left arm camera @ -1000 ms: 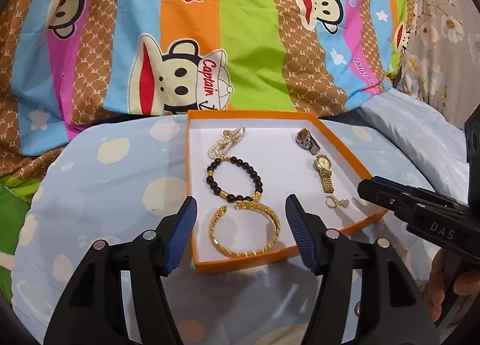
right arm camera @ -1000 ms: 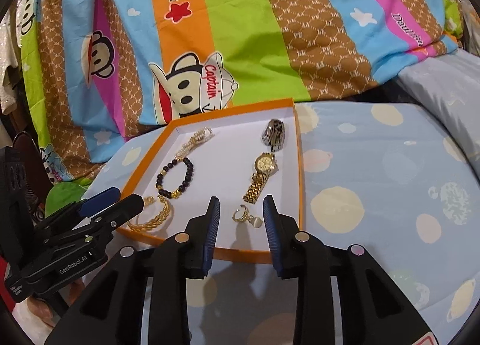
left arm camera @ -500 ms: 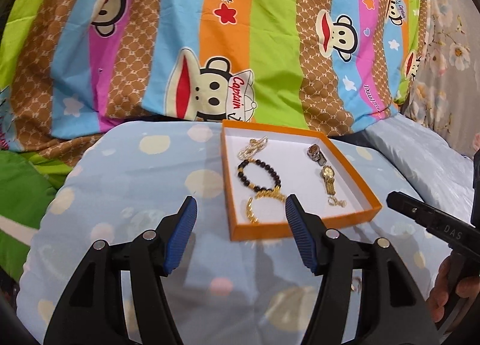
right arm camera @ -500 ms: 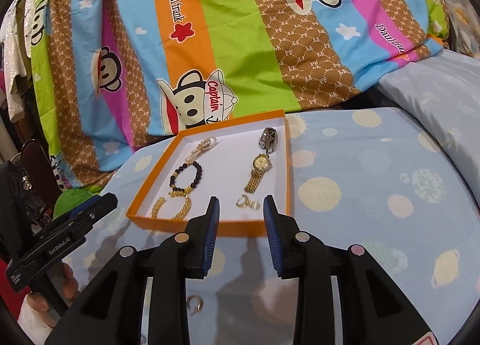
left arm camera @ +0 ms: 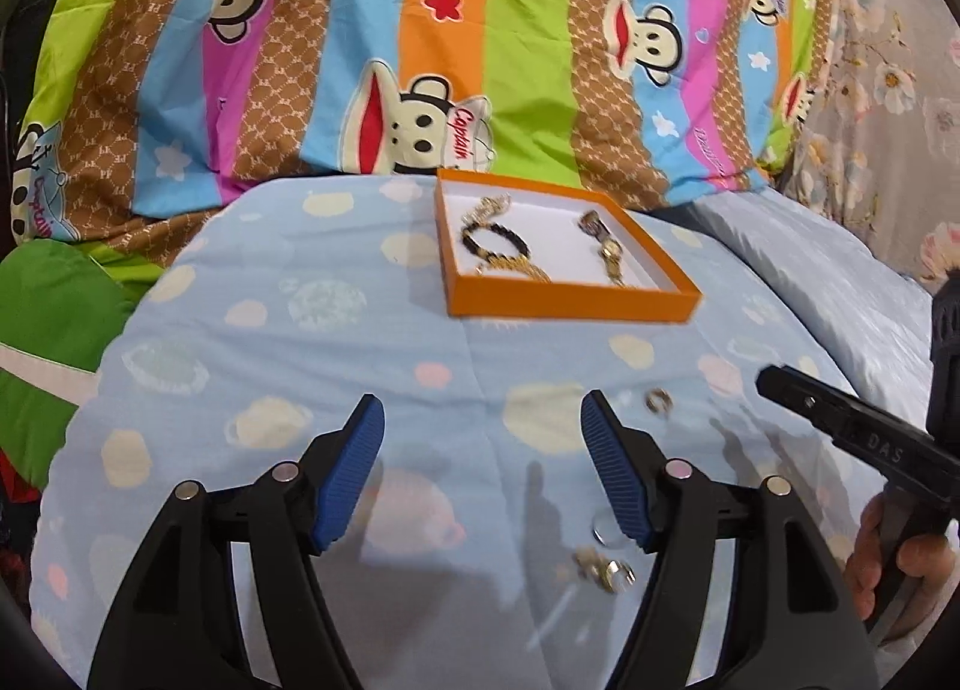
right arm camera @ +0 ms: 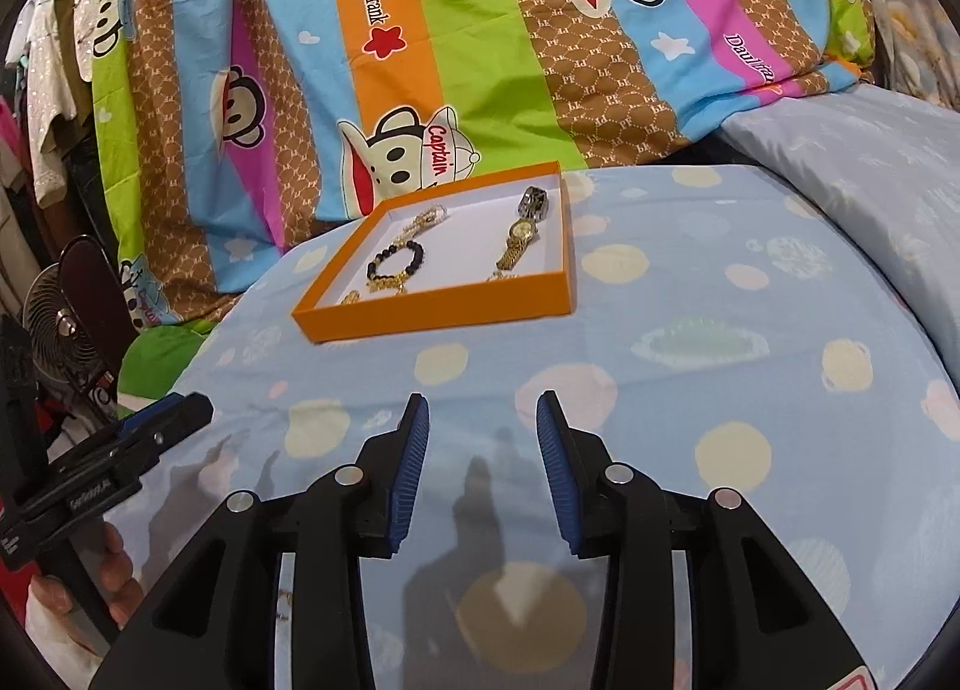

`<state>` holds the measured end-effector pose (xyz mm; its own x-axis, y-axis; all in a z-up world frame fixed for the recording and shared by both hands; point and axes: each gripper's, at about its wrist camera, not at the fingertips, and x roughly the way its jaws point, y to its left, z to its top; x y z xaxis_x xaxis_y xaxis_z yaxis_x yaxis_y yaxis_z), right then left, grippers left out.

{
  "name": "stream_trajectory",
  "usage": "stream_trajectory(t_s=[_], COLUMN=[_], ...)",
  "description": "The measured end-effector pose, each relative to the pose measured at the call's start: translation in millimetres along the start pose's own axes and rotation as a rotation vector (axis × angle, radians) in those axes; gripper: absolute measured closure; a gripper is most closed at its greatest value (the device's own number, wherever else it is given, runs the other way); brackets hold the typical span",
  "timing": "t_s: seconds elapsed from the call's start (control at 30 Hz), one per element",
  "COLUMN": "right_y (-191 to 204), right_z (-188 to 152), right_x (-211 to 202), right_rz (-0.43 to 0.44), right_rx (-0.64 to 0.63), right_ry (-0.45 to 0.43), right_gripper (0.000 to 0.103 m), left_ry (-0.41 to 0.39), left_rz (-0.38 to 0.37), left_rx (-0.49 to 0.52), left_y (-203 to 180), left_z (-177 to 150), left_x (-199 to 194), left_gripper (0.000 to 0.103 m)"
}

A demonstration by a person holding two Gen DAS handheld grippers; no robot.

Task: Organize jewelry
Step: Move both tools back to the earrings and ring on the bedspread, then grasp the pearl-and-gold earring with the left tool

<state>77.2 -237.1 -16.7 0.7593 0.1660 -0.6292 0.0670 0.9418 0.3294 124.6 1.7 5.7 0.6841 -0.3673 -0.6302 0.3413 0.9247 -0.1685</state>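
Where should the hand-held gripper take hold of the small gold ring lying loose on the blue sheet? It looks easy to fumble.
Probably from straight above, fingers on either side of the band. The small gold ring lies low on the soft blue sheet, nothing touching it, in front of the orange box. The right hand-held gripper is nearest; the left hand-held gripper is open too. Expect the fabric to give.

Bright, even indoor light. Soft gripper shadows fall on the blue sheet (right arm camera: 690, 294). Fisheye bends the edges and darkens the corners; slight motion blur near the bottom.
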Motion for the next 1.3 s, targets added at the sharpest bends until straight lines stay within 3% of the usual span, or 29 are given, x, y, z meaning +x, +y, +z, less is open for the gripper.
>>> stream_trajectory(t_s=[0.2,0.47,0.57,0.8,1.0,1.3], right_y=[1,4,6,5,7,15], right_z=[-11,-13,-13,-13,-13,-6], right_x=[-9,-6,-5,-3,-2,16], right_rz=[-0.006,-0.016,-0.016,-0.016,-0.017,0.007], right_rx=[0.011,0.0,-0.005,-0.004,-0.012,-0.006], right_ry=[0.001,0.008,0.01,0.018,0.024,0.048], right_gripper=[0.066,0.066,0.066,0.066,0.066,0.066], left_ry=[0.077,0.149,0.195,0.213,0.213,0.165], left_rz=[-0.052,-0.025,-0.011,0.009,0.029,0.019], left_rx=[0.063,0.112,0.106,0.137,0.135,0.134], left_y=[-27,-48,-46,-49,-45,-42], left_z=[-28,-43,-44,-49,-49,-43], left_x=[-8,0,10,10,10,2], left_gripper=[0.037,0.037,0.05,0.061,0.087,0.089])
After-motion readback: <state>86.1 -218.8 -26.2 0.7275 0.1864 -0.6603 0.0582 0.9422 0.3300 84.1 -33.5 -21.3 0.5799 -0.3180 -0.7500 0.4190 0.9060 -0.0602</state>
